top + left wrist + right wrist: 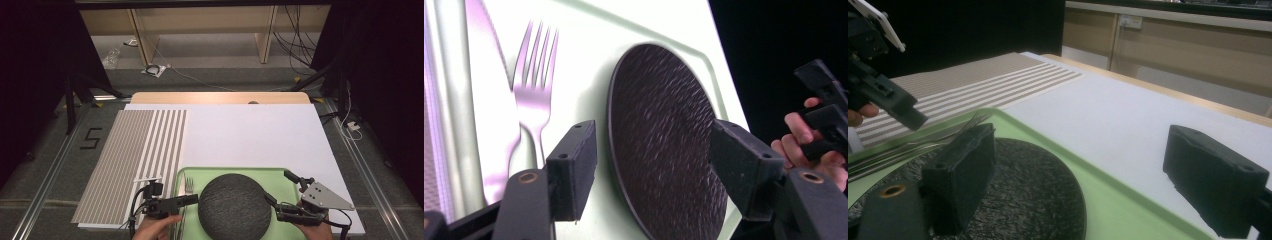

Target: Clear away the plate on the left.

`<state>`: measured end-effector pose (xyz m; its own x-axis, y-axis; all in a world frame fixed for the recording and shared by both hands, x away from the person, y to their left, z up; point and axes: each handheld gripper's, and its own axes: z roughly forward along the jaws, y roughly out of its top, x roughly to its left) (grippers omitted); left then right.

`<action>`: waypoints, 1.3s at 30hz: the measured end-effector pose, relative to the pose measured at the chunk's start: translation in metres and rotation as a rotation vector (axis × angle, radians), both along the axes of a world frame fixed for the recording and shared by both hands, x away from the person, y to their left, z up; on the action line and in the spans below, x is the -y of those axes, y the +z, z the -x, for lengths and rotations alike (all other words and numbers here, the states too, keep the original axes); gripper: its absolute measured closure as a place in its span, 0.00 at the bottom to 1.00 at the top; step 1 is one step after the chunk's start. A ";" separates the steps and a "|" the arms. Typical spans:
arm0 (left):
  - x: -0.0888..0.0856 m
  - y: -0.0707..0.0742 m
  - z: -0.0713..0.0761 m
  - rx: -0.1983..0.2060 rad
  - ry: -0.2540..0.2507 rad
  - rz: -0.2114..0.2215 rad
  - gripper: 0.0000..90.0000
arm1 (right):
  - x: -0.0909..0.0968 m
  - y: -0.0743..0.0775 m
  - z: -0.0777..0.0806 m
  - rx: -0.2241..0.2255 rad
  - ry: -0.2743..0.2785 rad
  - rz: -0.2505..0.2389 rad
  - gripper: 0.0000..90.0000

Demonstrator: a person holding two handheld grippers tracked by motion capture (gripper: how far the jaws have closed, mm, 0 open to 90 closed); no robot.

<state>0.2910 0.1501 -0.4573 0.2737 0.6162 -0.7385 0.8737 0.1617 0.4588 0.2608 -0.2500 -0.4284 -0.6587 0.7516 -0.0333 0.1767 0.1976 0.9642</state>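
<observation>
A green tray (280, 176) sits at the near edge, the dark textured plate (234, 205) on it, fork (189, 186) and knife (489, 90) left. Both jaws gape: left gripper (196, 199), right gripper (280, 192), gripping nothing. Best close squarely on opposite rims, then lift level.

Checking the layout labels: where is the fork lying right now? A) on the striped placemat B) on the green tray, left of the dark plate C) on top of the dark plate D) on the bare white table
B: in the high view the fork lies on the green tray, in the strip to the left of the dark plate, apart from the striped placemat.
</observation>
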 end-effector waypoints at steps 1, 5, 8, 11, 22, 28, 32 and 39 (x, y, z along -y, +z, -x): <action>0.000 0.003 0.000 0.029 -0.011 -0.014 0.40 | 0.000 0.000 0.000 -0.001 0.000 0.001 0.16; 0.000 0.013 0.000 0.157 -0.027 -0.076 0.40 | 0.000 0.000 0.000 0.002 0.002 0.004 0.16; 0.001 0.018 0.000 0.237 -0.056 -0.126 0.38 | 0.000 0.000 0.000 0.003 0.002 0.003 0.16; 0.000 0.020 -0.001 0.280 -0.069 -0.143 0.37 | 0.000 0.000 -0.001 0.002 0.003 0.001 0.16; -0.007 0.028 -0.004 0.451 -0.075 -0.221 0.32 | -0.001 -0.001 -0.001 0.002 0.004 0.001 0.16; -0.012 0.030 -0.006 0.521 -0.065 -0.243 0.30 | 0.000 0.000 0.000 0.002 0.003 0.001 0.16; -0.016 0.030 -0.006 0.562 -0.056 -0.259 0.29 | 0.000 0.000 0.000 -0.001 0.004 -0.001 0.16; -0.021 0.030 -0.006 0.632 -0.042 -0.249 0.27 | 0.001 0.000 -0.001 -0.005 0.004 -0.014 0.16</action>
